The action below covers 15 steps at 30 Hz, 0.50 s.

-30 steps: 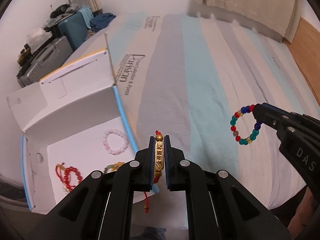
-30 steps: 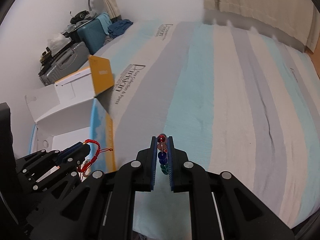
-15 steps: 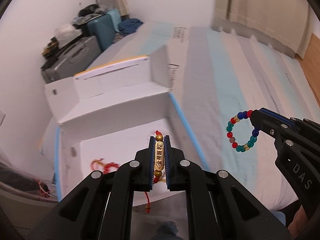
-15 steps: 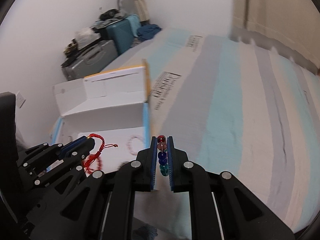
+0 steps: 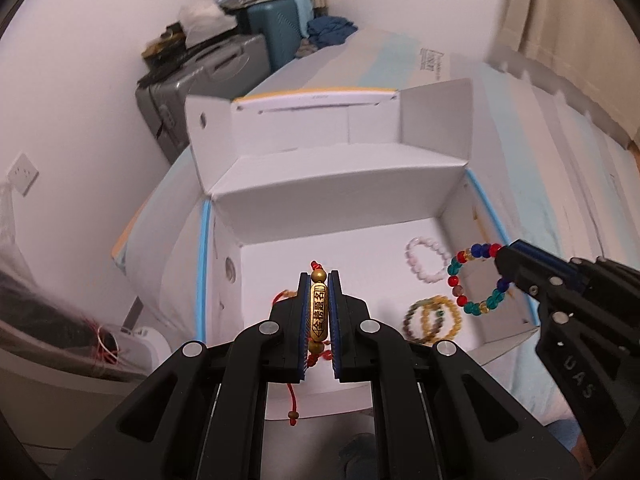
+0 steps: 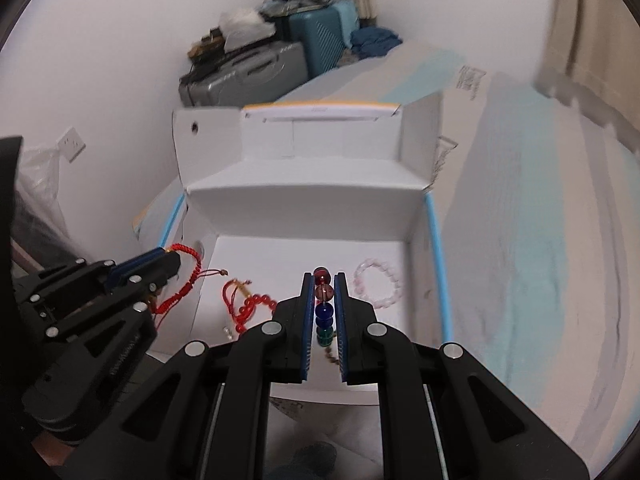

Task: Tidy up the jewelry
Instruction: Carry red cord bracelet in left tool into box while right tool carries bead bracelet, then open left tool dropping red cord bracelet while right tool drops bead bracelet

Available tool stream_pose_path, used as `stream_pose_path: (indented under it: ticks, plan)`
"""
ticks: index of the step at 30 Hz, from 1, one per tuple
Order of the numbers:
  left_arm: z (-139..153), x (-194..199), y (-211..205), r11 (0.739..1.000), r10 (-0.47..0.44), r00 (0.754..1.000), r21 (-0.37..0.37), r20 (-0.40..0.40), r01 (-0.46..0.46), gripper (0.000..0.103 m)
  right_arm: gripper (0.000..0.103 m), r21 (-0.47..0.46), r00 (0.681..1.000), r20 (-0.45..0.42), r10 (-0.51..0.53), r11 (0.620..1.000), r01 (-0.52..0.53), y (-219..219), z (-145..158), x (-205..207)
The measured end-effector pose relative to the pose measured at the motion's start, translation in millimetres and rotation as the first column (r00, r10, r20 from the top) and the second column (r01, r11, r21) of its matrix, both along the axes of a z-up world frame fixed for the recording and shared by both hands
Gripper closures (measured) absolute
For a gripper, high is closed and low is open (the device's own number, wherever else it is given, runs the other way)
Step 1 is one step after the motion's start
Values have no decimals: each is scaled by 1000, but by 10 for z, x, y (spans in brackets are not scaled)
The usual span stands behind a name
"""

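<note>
My left gripper (image 5: 319,280) is shut on a red-cord bracelet with a gold bar charm (image 5: 319,312) and holds it above the open white box (image 5: 340,208). The left gripper also shows in the right wrist view (image 6: 168,260), with the red cord (image 6: 188,276) hanging from it. My right gripper (image 6: 323,280) is shut on a multicoloured bead bracelet (image 6: 323,310), which hangs as a ring (image 5: 476,278) over the box's right side. Inside the box lie a pink bead bracelet (image 5: 426,258), two yellow-green bracelets (image 5: 432,318) and a red bead bracelet (image 6: 248,304).
The box stands at the left edge of a striped bed (image 6: 540,240). Suitcases (image 5: 224,68) and clutter stand by the wall behind. A plastic bag (image 5: 48,312) and a white object (image 5: 140,344) lie low at the left.
Both grippers have swung left from over the bed to above the open box, each still holding its bracelet.
</note>
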<state>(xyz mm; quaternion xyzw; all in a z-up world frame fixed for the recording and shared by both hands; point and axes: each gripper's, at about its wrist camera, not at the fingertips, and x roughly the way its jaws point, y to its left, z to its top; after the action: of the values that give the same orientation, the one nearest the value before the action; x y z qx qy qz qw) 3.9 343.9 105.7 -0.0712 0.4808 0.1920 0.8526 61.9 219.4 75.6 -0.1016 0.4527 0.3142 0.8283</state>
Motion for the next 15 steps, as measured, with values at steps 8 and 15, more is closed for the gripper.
stream_pose_path:
  ticks: [8,15]
  plan:
    - [-449,53,294,998,33,998,-47,-62,-36,96,94,-67,998,-68,-6,998,2,210,-549,123]
    - [-778,111,454,996,47,993,-76,-108,-55,96,94,-103,994,-104,-16,995,5,300,-834,242]
